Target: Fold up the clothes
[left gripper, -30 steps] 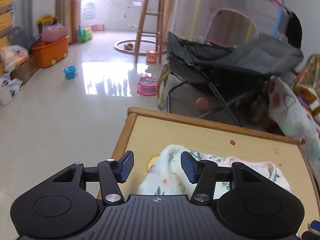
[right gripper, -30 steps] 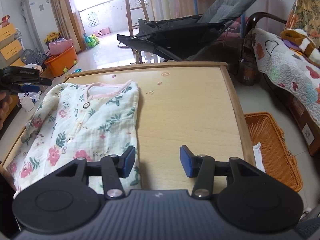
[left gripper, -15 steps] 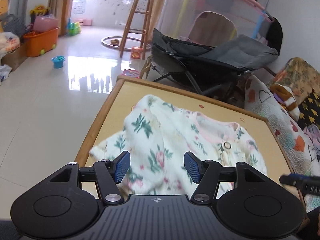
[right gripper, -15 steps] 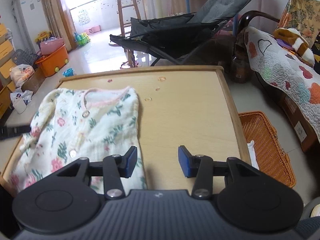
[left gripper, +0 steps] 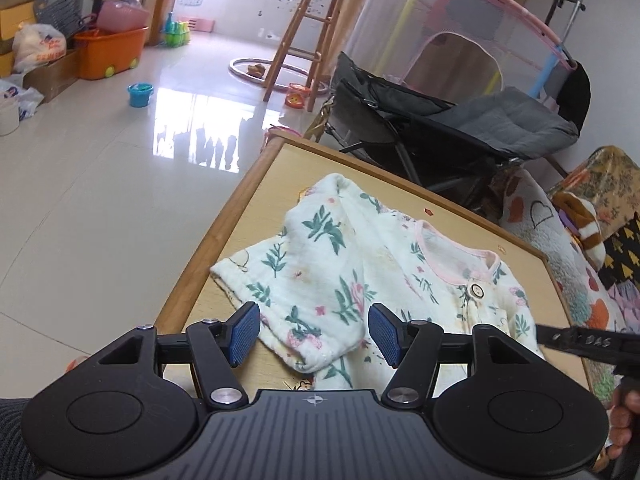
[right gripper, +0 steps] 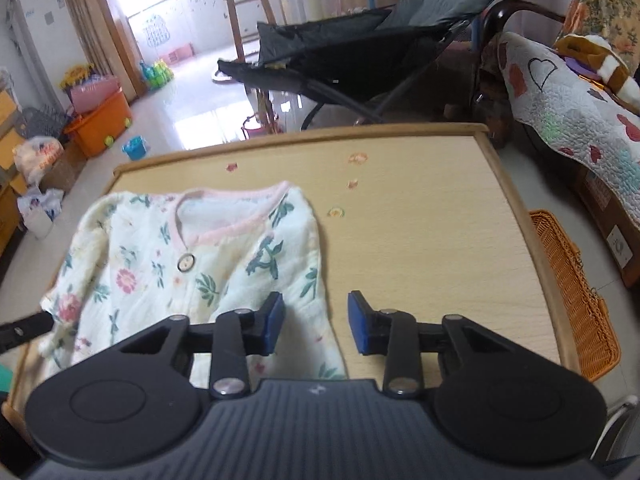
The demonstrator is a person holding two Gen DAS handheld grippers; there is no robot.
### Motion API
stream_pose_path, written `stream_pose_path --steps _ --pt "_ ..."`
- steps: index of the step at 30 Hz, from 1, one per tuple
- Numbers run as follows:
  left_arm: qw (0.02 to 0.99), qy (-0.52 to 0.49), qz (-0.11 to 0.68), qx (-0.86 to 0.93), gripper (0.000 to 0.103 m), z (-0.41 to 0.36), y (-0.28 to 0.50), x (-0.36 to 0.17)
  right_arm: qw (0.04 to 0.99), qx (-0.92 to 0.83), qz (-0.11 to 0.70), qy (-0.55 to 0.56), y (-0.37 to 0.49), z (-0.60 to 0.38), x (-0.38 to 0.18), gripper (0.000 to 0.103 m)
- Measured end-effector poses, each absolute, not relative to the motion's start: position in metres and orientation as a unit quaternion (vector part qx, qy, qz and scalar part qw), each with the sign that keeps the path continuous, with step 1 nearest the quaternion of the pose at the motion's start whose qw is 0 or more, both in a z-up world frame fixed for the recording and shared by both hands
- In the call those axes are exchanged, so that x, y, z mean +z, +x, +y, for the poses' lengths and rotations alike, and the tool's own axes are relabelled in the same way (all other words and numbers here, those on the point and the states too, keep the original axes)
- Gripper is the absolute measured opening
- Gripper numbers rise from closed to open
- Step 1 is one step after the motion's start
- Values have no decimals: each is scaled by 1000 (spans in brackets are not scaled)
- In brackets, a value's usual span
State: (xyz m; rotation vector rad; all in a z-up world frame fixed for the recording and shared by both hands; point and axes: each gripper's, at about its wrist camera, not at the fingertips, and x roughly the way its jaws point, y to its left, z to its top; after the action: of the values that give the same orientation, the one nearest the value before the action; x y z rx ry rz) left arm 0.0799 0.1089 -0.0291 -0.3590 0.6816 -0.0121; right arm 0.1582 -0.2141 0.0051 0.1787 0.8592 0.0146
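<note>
A: so where's the top (left gripper: pixel 360 276) sitting rn?

B: flat on the table (right gripper: pixel 420 216), left half of it, pink collar toward the far edge, one sleeve folded over the front.

A: left gripper (left gripper: pixel 314 334)?

B: jaws apart, hovering over that sleeve's cuff, pads not touching the cloth.

A: and the right gripper (right gripper: pixel 316 322)?

B: closing in, over the top's right edge, but nothing pinched yet. Orange basket (right gripper: pixel 572 292) on the floor, right of the table.
</note>
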Motion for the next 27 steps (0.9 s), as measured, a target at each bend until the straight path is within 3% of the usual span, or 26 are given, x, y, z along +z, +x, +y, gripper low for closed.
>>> stream_pose_path --steps 9,27 --pt "922 -188 338 -8 62 113 90 -30 902 20 428 52 160 -200 4 7" --pt "917 -195 347 -9 62 117 101 -35 911 10 401 -96 192 -222 47 5"
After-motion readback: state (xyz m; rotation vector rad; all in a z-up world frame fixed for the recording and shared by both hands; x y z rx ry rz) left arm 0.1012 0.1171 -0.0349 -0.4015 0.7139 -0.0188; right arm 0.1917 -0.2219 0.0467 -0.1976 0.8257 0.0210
